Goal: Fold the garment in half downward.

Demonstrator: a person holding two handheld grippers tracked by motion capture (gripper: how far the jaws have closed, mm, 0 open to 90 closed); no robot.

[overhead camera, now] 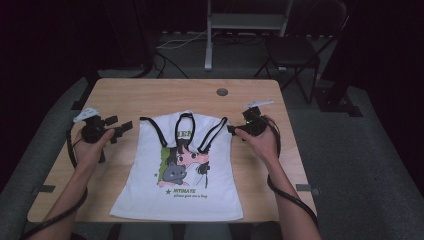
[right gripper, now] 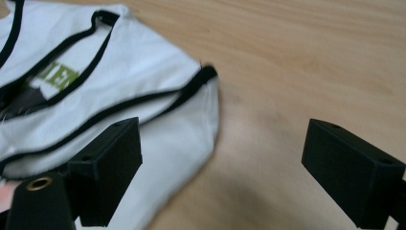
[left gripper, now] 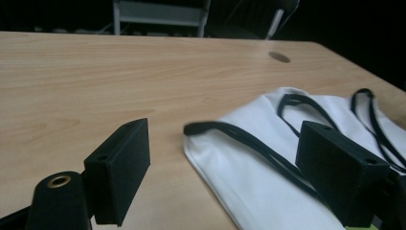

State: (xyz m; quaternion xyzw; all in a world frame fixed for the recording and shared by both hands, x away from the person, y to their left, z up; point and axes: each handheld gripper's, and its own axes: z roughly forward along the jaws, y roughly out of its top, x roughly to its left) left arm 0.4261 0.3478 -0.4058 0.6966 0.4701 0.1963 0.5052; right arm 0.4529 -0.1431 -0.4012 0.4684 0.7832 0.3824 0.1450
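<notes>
Tank top (overhead camera: 179, 170), white with black-trimmed straps and a cartoon print, lies flat on the wooden worktop (overhead camera: 165, 95), hem toward the person, straps toward the far edge. We note no containers on the worktop; a small round grommet (overhead camera: 222, 92) sits in the wood beyond the garment.

We see the left claw (overhead camera: 123, 128) just beside the garment's left shoulder strap, apart from it in the high view. In the left gripper view its jaws stand wide apart and hold nothing: one pad over bare wood, the other over white cloth, with the strap's black end (left gripper: 194, 128) between them.

We see the right claw (overhead camera: 231, 129) at the right shoulder strap, close enough that we cannot tell from above whether it touches. In the right gripper view its jaws gape wide and hold nothing; one pad hovers over the cloth, the other over bare wood, and the strap tip (right gripper: 207, 73) lies ahead of them.

A folding chair (overhead camera: 295, 50) stands on the floor beyond the worktop.
</notes>
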